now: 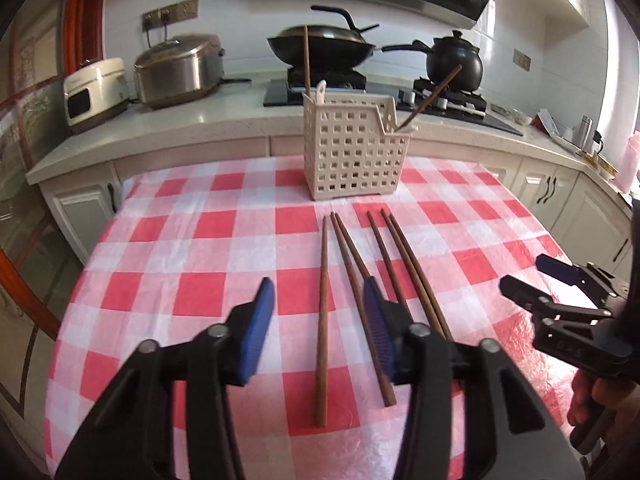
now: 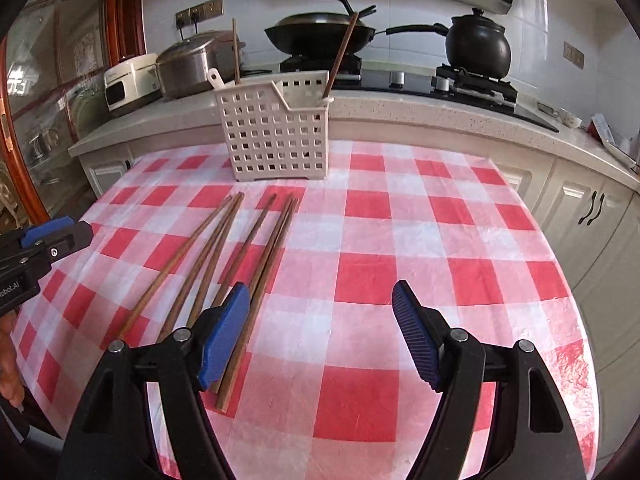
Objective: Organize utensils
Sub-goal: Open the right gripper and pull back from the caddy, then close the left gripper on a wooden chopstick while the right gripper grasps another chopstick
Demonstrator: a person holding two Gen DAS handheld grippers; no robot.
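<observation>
- Fingers of our left gripper (image 1: 318,332) stand apart over the leftmost chopstick (image 1: 322,320), not pressing it; our right gripper (image 2: 320,336) gapes wide over bare cloth, holding nothing.
- We judge it best to lower squarely, close on one stick only, then lift toward the basket (image 1: 354,148).
- Five brown wooden chopsticks (image 2: 224,264) lie fanned on the checked surface (image 2: 400,240) before the cream holed basket, which already holds two.

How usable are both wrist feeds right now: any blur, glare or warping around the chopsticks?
Left wrist: chopsticks sharp; right gripper at the edge slightly blurred; counter edge bowed by the fisheye. Right wrist: tablecloth evenly lit, mild sheen near the right edge; dark vignette in the corners.
</observation>
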